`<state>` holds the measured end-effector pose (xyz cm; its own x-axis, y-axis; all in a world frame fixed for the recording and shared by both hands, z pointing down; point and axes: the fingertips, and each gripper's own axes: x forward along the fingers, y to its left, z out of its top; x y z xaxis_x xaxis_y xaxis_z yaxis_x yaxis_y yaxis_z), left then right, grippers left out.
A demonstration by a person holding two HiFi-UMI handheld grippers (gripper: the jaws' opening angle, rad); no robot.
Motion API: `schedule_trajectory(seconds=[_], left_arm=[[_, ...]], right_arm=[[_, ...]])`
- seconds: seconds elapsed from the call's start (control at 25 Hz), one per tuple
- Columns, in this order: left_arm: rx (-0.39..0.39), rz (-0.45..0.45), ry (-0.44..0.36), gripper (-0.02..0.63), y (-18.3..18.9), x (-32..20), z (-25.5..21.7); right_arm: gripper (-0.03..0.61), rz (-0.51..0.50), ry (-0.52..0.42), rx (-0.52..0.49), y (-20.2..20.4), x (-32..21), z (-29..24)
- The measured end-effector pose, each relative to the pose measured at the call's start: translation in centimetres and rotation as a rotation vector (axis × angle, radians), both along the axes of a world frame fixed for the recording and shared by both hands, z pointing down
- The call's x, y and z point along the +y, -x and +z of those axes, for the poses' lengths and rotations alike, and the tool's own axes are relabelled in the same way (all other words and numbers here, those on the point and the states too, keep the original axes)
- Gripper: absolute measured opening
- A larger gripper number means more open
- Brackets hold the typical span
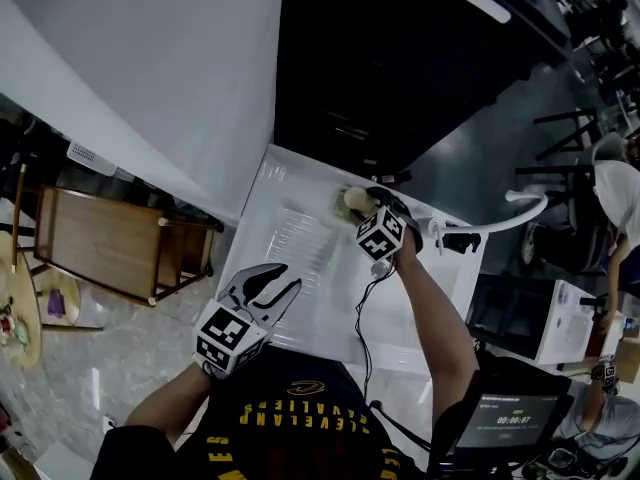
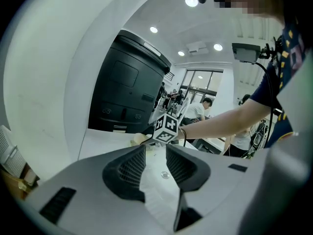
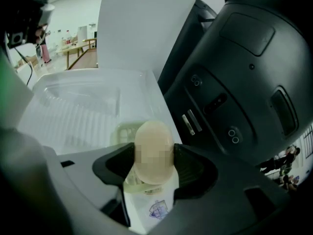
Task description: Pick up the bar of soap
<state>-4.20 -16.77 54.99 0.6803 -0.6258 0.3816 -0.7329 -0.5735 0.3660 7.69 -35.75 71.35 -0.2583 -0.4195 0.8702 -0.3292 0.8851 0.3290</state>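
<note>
Right gripper view — right claw (image 3: 153,161) grips soap (image 3: 153,138), base hidden.

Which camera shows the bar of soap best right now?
The right gripper view: the bar of soap sits large and close between the jaws of the right gripper. The head view shows only a small pale patch of it; the left gripper view, a distant sliver.

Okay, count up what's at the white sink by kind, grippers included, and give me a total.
Grippers: 2, the left gripper open and empty, the right gripper shut on the soap
Bar of soap: 1
Soap dish: 1
Total: 4
</note>
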Motion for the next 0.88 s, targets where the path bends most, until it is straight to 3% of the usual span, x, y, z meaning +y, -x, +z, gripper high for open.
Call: schedule_trajectory(seconds=[0.4,0.76,0.88], left_arm=[[0.036,0.005,-0.011,0.138,-1.1,1.2,-1.6],[0.046,0.028,-0.017,0.137,-2.1,1.9,-2.5],[0.047,0.043,-0.020,0.137,-2.7,1.6,-2.3]], right_arm=[[0.268,0.232,0.027,-0.370,0.9,2.8,-6.3],[0.268,0.502,0.172,-0.906,0.2,6.8,-13.5],[0.267,0.550,0.183,-1.001,-0.7,7.6,-14.9]])
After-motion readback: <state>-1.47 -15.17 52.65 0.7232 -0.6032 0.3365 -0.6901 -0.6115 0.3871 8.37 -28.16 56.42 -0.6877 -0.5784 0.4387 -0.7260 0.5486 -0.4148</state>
